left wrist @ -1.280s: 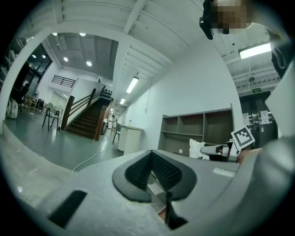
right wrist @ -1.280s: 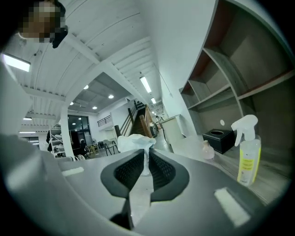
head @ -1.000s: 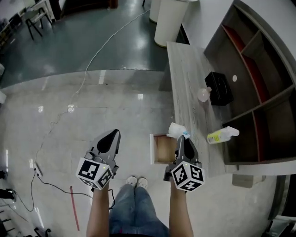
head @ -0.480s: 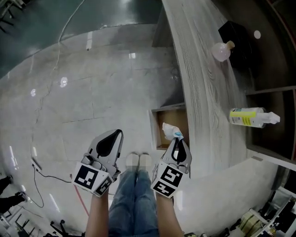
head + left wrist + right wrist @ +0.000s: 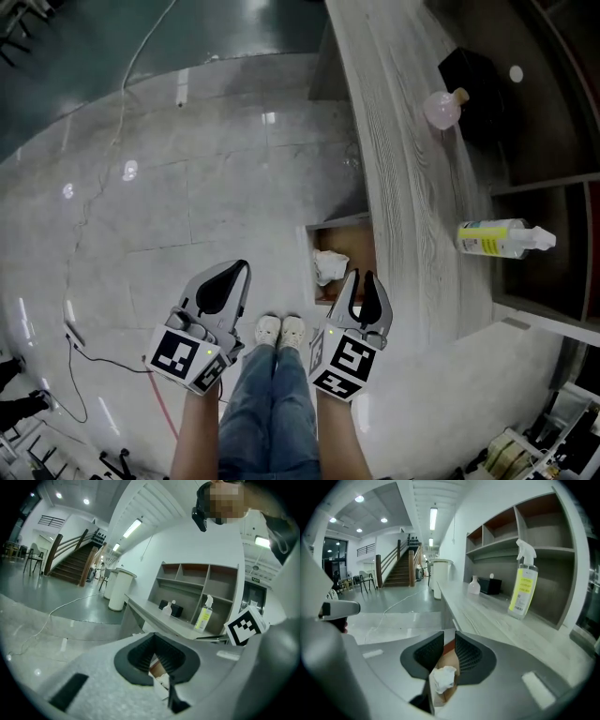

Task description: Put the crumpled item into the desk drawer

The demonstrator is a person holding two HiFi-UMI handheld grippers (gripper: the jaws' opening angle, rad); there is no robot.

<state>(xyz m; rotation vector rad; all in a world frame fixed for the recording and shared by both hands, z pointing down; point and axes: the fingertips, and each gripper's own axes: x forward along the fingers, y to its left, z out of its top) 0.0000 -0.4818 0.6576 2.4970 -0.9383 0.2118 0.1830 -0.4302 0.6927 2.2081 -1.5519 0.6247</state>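
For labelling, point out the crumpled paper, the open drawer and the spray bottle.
crumpled paper [image 5: 328, 265]: head view, middle of the wad.
open drawer [image 5: 361, 261]: head view, bare bottom.
spray bottle [image 5: 492, 237]: head view, labelled body.

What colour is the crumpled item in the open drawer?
White. The crumpled item shows best in the right gripper view.

Right gripper [image 5: 360, 277] opening (empty), left gripper [image 5: 241, 270] shut

Office lobby: reception desk [image 5: 394, 159], staircase [image 5: 70, 566], shelves [image 5: 520, 531].
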